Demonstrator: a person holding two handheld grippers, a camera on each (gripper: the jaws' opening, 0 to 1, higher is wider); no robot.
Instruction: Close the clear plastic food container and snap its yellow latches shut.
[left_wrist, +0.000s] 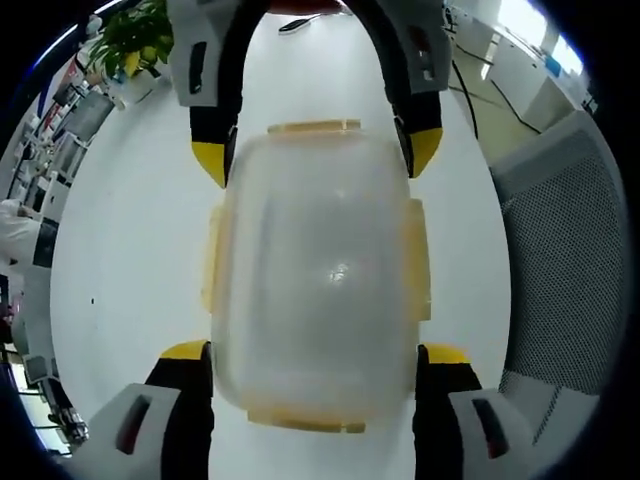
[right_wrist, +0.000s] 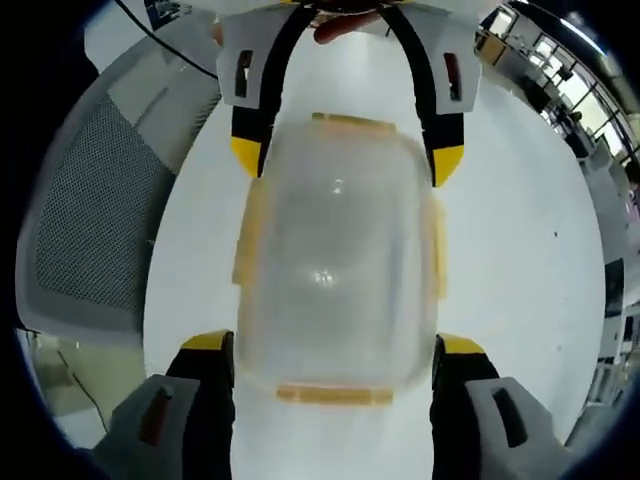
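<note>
The clear plastic container (left_wrist: 320, 270) lies on the white table (left_wrist: 130, 230) with its lid on. Yellow latches (left_wrist: 313, 127) stick out on all its sides, and they look flared outward. My left gripper (left_wrist: 316, 352) stands open, its jaws straddling the near end of the container close to both sides. From the opposite end my right gripper (left_wrist: 318, 155) straddles the far end the same way. In the right gripper view the container (right_wrist: 338, 260) sits between the open right gripper (right_wrist: 335, 345) and the left gripper (right_wrist: 345, 150). Whether the jaws touch the walls is unclear.
A grey mesh chair (left_wrist: 570, 260) stands beside the table, seen again as the chair (right_wrist: 95, 220) in the right gripper view. A potted plant (left_wrist: 130, 40) sits at the far table edge. A black cable (left_wrist: 470, 95) runs across the table near the chair.
</note>
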